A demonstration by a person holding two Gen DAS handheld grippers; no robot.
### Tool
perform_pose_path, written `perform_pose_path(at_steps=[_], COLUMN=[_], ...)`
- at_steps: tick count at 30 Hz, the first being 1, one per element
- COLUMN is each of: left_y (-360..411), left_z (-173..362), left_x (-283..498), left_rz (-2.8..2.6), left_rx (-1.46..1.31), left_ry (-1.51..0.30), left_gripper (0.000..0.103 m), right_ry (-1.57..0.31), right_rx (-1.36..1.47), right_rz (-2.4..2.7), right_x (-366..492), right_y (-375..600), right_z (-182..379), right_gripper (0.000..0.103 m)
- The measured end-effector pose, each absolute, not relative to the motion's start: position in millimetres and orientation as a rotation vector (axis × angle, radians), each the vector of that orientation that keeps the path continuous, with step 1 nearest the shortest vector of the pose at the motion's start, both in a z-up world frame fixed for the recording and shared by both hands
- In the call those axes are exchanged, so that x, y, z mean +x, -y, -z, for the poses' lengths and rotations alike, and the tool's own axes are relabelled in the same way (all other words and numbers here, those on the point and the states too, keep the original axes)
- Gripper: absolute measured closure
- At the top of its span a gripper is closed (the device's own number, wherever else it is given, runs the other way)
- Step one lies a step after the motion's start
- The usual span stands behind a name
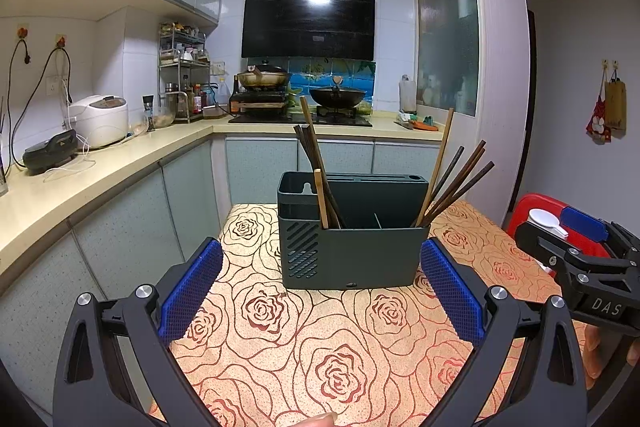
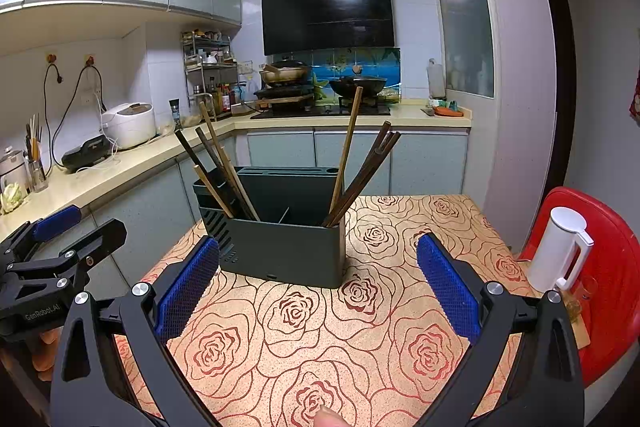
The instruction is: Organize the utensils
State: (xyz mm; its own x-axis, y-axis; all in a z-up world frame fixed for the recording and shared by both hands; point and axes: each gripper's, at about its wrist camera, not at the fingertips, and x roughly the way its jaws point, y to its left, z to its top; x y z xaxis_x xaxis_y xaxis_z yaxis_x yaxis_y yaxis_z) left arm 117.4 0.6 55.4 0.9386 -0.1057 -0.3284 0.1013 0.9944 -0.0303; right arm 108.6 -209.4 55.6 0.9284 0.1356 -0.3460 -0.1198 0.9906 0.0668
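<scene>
Dead ahead of both grippers, on the rose-patterned table (image 1: 320, 339), stands the dark utensil holder (image 1: 352, 251), chopsticks split into a left bunch (image 1: 316, 163) leaning left and a right bunch (image 1: 452, 183) fanning right, long axes steep, tips up. Left gripper (image 1: 320, 291) spread wide and holding nothing, framing the holder squarely; right gripper (image 2: 318, 283) equally wide and bare, holder slightly left of centre, probably a touch nearer the right bunch. Open tabletop before the holder, white kettle (image 2: 560, 251) off right beyond the edge.
</scene>
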Motion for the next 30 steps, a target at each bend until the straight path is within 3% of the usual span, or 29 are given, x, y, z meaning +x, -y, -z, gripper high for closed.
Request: perform_pose_path(at_steps=[30], left_y=[1.0], left_z=[-57.2], left_x=[116.0], left_rz=[0.11], left_rx=[-0.016], left_ry=[-0.327], left_gripper=[0.007], right_ry=[-0.358], right_rx=[0.042], right_rz=[-0.132], right_x=[108.1], right_y=[207.3], right_z=[-55.4], right_gripper=[0.007])
